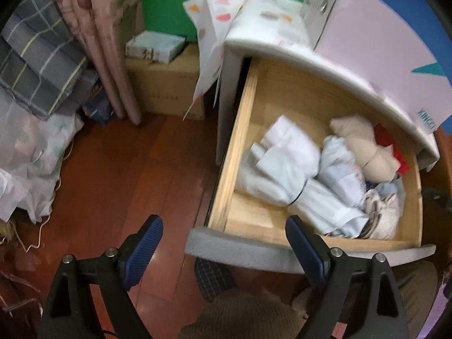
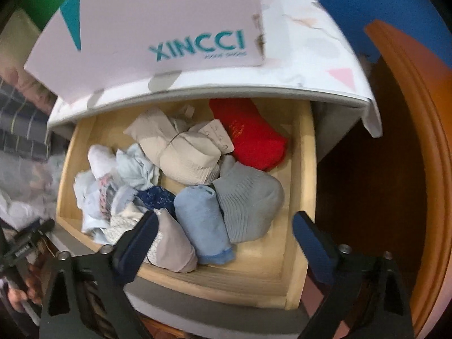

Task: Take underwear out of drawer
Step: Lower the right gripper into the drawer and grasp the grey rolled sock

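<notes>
Drawer (image 2: 299,197) is pulled out, full of rolled underwear (image 2: 203,223). Your right gripper (image 2: 224,233) hangs above the front rolls, jaws spread wide, nothing held. Left gripper (image 1: 224,236) sits over the drawer's front left corner, also wide and empty. Drop the right one straight onto the light blue roll, one finger each side, and close on that roll alone so the grey roll (image 2: 248,203) beside it doesn't snag. Both views are motion-blurred; the crumpled pile on the left (image 2: 113,186) is hard to separate. The drawer's back is hidden under the cabinet top (image 2: 254,84).
</notes>
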`<action>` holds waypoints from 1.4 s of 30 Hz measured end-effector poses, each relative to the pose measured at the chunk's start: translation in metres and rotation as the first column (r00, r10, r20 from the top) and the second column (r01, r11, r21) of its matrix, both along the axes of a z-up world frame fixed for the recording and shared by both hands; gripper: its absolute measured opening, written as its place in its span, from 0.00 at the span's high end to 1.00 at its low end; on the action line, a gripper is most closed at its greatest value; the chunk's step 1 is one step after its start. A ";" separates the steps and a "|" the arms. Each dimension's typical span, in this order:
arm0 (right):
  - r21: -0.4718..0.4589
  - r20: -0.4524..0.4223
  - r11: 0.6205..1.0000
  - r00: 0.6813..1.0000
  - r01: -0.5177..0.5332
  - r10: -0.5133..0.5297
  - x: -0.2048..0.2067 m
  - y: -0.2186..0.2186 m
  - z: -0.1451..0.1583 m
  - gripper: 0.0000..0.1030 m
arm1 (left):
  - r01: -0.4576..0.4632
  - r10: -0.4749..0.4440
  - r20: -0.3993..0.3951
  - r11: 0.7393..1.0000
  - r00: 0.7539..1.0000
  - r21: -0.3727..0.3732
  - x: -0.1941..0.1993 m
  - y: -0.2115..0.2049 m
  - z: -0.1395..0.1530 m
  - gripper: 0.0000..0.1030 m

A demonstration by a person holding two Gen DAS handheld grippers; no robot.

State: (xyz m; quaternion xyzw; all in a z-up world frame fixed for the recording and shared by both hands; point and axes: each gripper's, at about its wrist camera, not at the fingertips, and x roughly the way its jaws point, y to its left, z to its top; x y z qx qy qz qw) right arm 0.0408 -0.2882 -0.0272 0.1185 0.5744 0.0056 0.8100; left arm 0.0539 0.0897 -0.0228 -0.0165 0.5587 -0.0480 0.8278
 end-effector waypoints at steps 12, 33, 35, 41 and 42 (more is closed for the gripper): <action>-0.104 -0.132 0.990 0.988 -0.091 0.077 0.036 0.009 -0.037 0.32 | 0.000 -0.001 -0.010 0.998 1.000 -0.065 0.013 -0.007 0.016 0.11; -0.181 -0.241 0.960 0.956 -0.214 0.168 0.082 0.031 -0.101 0.30 | -0.002 -0.007 -0.098 0.996 0.995 -0.089 0.030 -0.022 -0.004 0.11; -0.216 -0.259 0.946 0.948 -0.243 0.184 0.086 0.042 -0.107 0.28 | 0.001 -0.011 -0.102 0.996 0.995 -0.092 0.030 -0.025 -0.004 0.11; -0.244 -0.283 0.933 0.939 -0.266 0.194 0.094 0.057 -0.124 0.31 | 0.006 -0.016 -0.109 0.996 0.994 -0.092 0.031 -0.029 -0.006 0.11; -0.238 -0.286 0.935 0.939 -0.263 0.191 0.095 0.058 -0.126 0.39 | 0.005 -0.015 -0.110 0.996 0.994 -0.094 0.031 -0.030 -0.006 0.11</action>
